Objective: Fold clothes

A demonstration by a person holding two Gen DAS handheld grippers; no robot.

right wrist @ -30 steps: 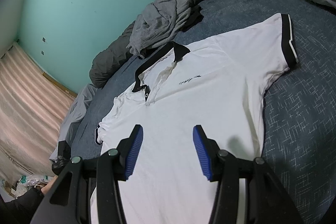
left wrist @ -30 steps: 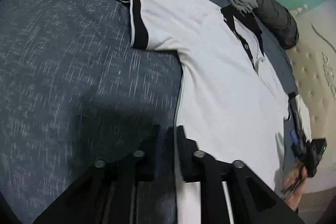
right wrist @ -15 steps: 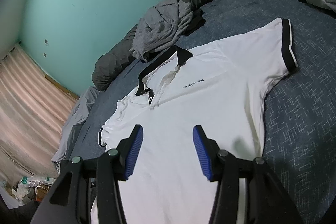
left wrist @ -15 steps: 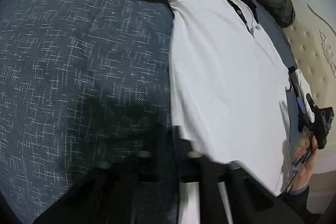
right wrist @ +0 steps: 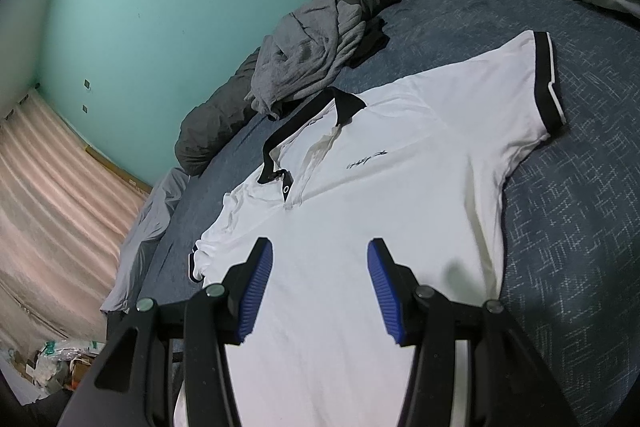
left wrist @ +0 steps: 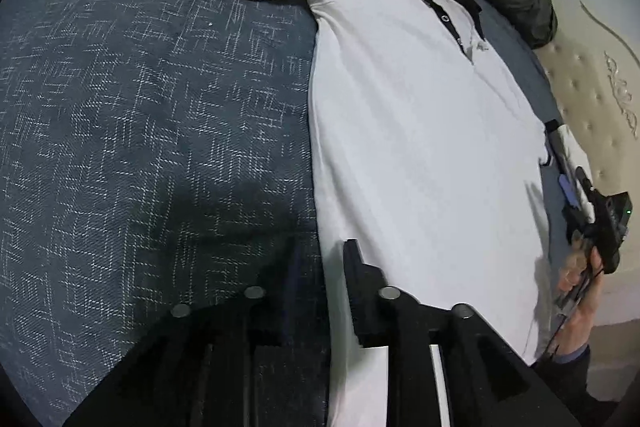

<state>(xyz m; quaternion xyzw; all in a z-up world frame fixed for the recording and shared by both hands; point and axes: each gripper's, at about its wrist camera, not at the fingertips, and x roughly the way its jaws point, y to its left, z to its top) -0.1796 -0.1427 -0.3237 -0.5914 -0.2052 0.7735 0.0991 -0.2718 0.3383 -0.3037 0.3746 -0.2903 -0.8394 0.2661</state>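
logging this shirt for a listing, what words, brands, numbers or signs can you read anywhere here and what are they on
No text can be read.
Chest of the white polo shirt: a small dark cursive script mark, too small and blurred to read.
Headboard: only ornament, no lettering.

Only one piece of writing: a small dark cursive script mark (right wrist: 367,160) on the chest of the white polo shirt (right wrist: 400,211), beside the placket, too small and slanted to read. No other label, brand or number legible anywhere.
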